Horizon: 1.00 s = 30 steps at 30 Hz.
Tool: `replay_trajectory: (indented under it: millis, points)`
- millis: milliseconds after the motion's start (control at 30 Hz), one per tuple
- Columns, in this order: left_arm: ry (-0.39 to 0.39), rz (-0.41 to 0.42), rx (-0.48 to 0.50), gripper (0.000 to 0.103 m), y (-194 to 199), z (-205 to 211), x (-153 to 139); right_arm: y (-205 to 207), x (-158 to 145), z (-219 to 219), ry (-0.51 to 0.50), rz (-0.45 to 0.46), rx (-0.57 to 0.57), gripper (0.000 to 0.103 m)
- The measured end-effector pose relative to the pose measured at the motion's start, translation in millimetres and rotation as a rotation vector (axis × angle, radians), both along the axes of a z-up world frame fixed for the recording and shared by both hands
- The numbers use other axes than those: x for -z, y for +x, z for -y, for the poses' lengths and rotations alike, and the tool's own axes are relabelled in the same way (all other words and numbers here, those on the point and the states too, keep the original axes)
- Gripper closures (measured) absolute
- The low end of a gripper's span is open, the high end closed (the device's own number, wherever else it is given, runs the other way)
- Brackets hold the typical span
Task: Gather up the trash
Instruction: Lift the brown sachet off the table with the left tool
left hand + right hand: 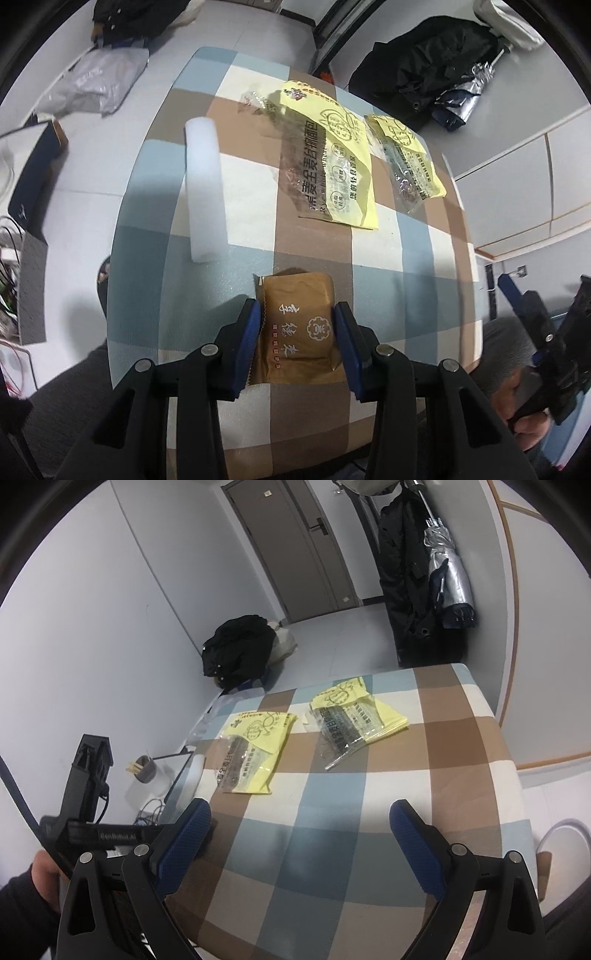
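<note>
A brown snack packet (299,332) lies between the blue pads of my left gripper (297,308), which is shut on its two sides just above the checked tablecloth (424,258). Whether the packet is off the cloth I cannot tell. Beyond it lie two yellow-and-clear wrappers, a larger one (328,155) and a smaller one (406,162), with a white foam strip (203,188) to their left. My right gripper (301,806) hangs open over the near part of the table with nothing between its fingers. The same two wrappers (255,749) (354,720) lie ahead of it.
A black coat (402,590) and a folded silver umbrella (448,576) hang beyond the table's far edge. A black bag (236,650) sits on the floor by the wall. A dark box (33,173) and a grey plastic bag (96,81) lie on the floor to the left.
</note>
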State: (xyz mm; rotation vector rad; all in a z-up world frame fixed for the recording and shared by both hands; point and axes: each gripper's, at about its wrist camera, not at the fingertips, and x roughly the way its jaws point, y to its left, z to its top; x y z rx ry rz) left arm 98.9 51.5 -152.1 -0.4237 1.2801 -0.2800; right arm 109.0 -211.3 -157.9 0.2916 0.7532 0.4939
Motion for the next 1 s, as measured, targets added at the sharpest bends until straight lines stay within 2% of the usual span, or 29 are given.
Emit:
replay_trajectory:
  millis: [200,467,567,767,1000]
  points:
    - [-0.044,-0.025,-0.013,0.067,-1.4,2.6,0.2,0.9,1.2,2.3,0.005,-0.005,0.005,0.005]
    - [-0.096,0.006,0.015,0.067,-2.8,10.7,-11.8,0.5,0.2,3.7,0.013,-0.001,0.006,0.005]
    - [-0.168,0.029,0.010,0.067,-4.2,9.6,-22.3,0.3,-0.2,5.1,0.017,-0.002,0.007,0.005]
    - [-0.244,0.169,-0.029,0.067,-9.0,-5.5,-68.2,1.0,-5.8,4.1,0.016,-0.009,-0.006,0.005]
    - [-0.251,0.362,-0.072,0.067,-21.1,-47.0,-125.6,13.7,-25.7,-30.5,-0.004,0.023,-0.122,0.005]
